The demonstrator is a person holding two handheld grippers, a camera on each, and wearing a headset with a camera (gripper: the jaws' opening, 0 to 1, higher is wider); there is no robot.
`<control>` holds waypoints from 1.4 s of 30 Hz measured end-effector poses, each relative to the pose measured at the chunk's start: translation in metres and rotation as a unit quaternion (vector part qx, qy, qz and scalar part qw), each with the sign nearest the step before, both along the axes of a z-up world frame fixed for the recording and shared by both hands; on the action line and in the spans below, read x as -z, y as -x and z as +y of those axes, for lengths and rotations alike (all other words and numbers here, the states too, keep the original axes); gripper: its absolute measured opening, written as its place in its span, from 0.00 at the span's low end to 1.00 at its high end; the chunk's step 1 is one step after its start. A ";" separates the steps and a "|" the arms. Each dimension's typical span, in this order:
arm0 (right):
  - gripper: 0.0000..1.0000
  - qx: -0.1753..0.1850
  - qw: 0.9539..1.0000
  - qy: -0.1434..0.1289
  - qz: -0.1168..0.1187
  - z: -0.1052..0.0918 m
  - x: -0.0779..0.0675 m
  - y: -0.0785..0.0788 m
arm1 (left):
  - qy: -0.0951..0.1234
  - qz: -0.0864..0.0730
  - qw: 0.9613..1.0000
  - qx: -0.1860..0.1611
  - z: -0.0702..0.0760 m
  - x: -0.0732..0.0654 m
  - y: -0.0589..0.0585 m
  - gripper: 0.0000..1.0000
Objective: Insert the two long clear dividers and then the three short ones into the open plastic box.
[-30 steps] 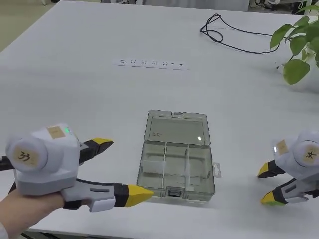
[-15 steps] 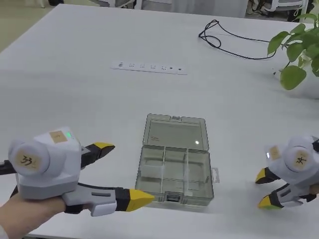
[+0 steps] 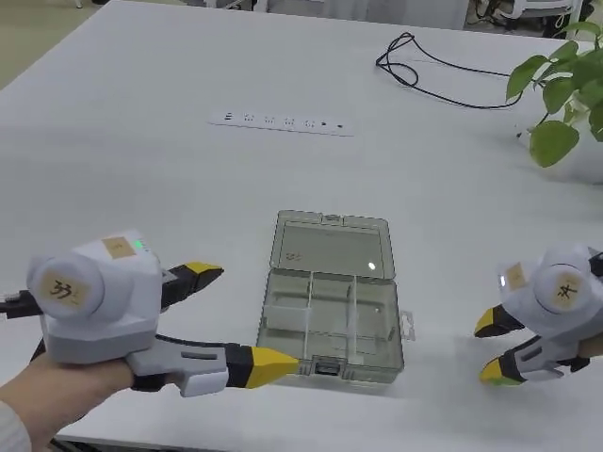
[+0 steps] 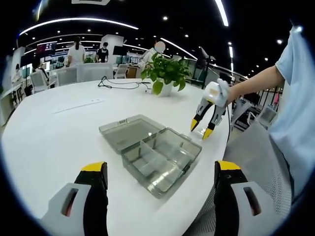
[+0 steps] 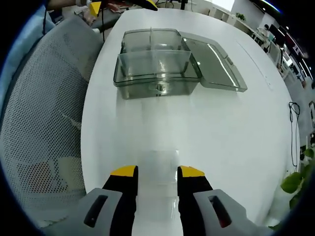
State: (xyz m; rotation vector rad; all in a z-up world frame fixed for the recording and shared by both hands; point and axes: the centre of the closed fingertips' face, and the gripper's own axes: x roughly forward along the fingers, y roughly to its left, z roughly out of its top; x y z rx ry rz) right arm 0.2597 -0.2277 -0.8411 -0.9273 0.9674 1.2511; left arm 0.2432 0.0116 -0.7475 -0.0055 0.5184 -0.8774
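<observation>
- We see long dividers (image 3: 311,301) seated in box (image 3: 330,348), centre frame; shorts hard to count.
- Left gripper (image 3: 247,315) wide apart, right gripper (image 3: 487,348) slightly apart, both empty.

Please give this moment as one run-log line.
box: open, dividers inside | left hand-held gripper: open, left of box | right hand-held gripper: open, right of box

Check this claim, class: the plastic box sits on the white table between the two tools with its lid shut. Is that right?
No: the lid is open, laid flat, as the head view shows. The plastic box does sit on the white table between the left tool and the right tool.
</observation>
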 end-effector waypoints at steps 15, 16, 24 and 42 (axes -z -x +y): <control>0.32 -0.036 0.994 -0.065 -0.086 0.052 -0.062 -0.009 | 0.089 0.062 0.994 -0.020 -0.032 -0.011 -0.017 0.79; 0.32 -0.039 0.993 -0.066 -0.088 0.055 -0.065 -0.008 | 0.089 0.066 0.994 -0.017 -0.034 -0.011 -0.018 0.79; 0.32 -0.068 0.987 -0.093 -0.113 0.088 -0.089 -0.007 | 0.089 0.114 0.989 0.016 -0.063 -0.008 -0.018 0.71; 0.32 -0.130 0.973 -0.108 -0.157 0.134 -0.102 -0.002 | 0.187 0.248 0.950 -0.013 -0.098 -0.016 -0.018 0.27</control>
